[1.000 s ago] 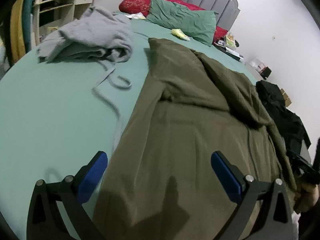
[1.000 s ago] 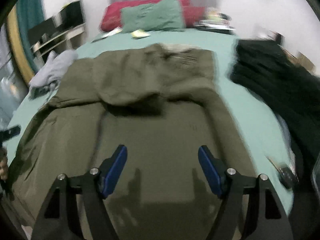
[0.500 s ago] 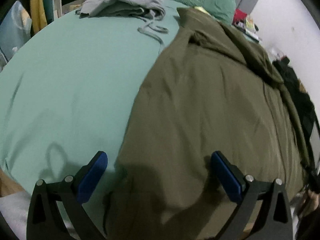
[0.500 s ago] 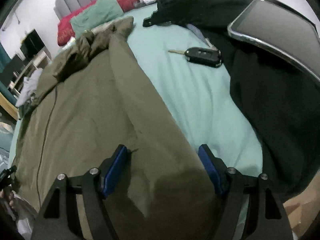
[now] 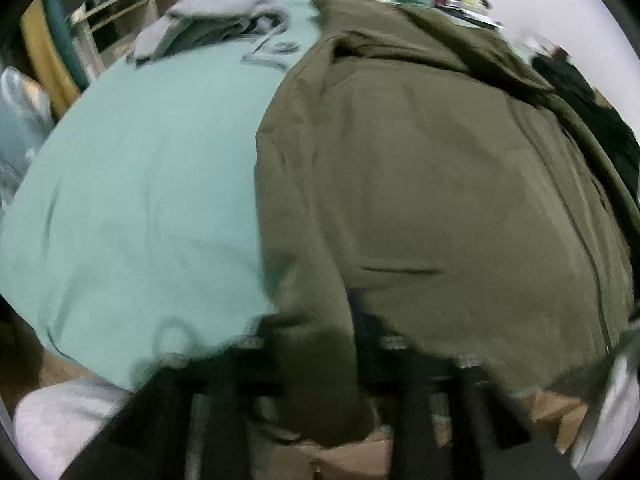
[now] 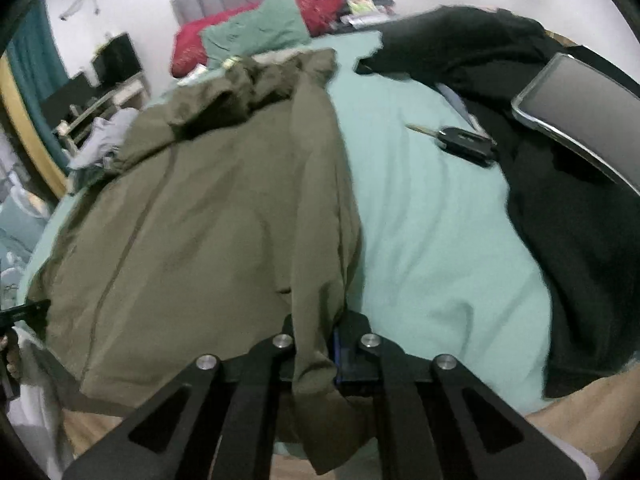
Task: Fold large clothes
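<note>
A large olive jacket lies spread on the bed's green sheet, hood toward the pillows. The left wrist view is blurred. In it my left gripper is at the jacket's near left corner, jaws closing, with the hem pinched between them and hanging over the bed edge. In the right wrist view the olive jacket runs up the left half. My right gripper has its jaws closing tight on the near right corner, and a fold of cloth droops below the fingers.
A grey hoodie is heaped at the far left of the bed. On the right lie a black garment, a car key and a tablet. Pillows and the headboard are at the back.
Both grippers came down to the jacket's near hem at the bed edge, and their wide-open jaws closed on the cloth. The jacket's corners now bunch up in the jaws.
</note>
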Demonstrator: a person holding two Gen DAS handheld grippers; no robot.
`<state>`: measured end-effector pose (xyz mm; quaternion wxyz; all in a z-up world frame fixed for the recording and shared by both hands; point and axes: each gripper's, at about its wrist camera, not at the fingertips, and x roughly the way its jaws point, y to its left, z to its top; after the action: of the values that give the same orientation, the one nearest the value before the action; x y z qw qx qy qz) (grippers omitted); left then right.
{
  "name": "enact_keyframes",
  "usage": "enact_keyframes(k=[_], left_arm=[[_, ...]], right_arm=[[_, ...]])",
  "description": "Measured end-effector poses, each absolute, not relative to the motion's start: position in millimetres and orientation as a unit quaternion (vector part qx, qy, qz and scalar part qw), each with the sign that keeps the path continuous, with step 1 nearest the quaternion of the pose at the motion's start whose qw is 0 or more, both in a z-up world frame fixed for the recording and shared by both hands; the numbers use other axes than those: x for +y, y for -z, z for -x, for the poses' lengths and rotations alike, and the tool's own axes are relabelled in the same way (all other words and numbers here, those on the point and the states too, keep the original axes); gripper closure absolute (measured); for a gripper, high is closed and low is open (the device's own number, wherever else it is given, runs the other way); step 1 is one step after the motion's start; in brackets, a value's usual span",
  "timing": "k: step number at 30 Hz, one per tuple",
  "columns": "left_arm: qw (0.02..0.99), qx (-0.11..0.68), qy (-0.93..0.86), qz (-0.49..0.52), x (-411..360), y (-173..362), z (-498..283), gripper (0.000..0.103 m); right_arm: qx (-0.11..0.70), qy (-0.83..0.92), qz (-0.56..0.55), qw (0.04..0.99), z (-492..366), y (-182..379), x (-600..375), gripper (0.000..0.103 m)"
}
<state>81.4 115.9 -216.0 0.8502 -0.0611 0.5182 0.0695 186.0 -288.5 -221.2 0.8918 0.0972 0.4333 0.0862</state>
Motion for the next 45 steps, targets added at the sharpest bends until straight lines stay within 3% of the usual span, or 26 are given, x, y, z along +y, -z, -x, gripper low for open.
enact_keyframes(k=[6, 12, 20, 28, 37, 45], left_arm=[[0.876, 0.472, -0.049, 0.085, 113.2, 179.6, -55.1, 0.098], [0.893, 0.425, -0.057, 0.135, 117.9, 136.3, -26.4, 0.098], [0.922, 0.354, -0.037, 0.149, 110.9, 66.2, 23.4, 0.098], [0.942, 0.304, -0.031, 0.141, 102.9, 3.1, 72.2, 0.098], [0.934, 0.309, -0.033, 0.178, 111.7, -8.6, 89.9, 0.098], [0.944, 0.265, -0.074, 0.180, 125.6, -6.2, 23.3, 0.098]], right_arm=[[0.391, -0.137, -0.282, 0.865, -171.4, 210.0, -320.9, 0.099], [0.365, -0.170, -0.231, 0.886, -150.2, 156.9, -305.1, 0.099], [0.289, -0.197, -0.281, 0.894, -105.7, 87.7, -329.0, 0.099], [0.277, -0.174, -0.330, 0.886, -50.3, 49.5, -360.5, 0.100], [0.274, -0.172, -0.350, 0.879, -20.7, 33.1, -377.2, 0.100], [0.230, -0.164, -0.378, 0.882, -93.3, 31.1, -381.5, 0.099]])
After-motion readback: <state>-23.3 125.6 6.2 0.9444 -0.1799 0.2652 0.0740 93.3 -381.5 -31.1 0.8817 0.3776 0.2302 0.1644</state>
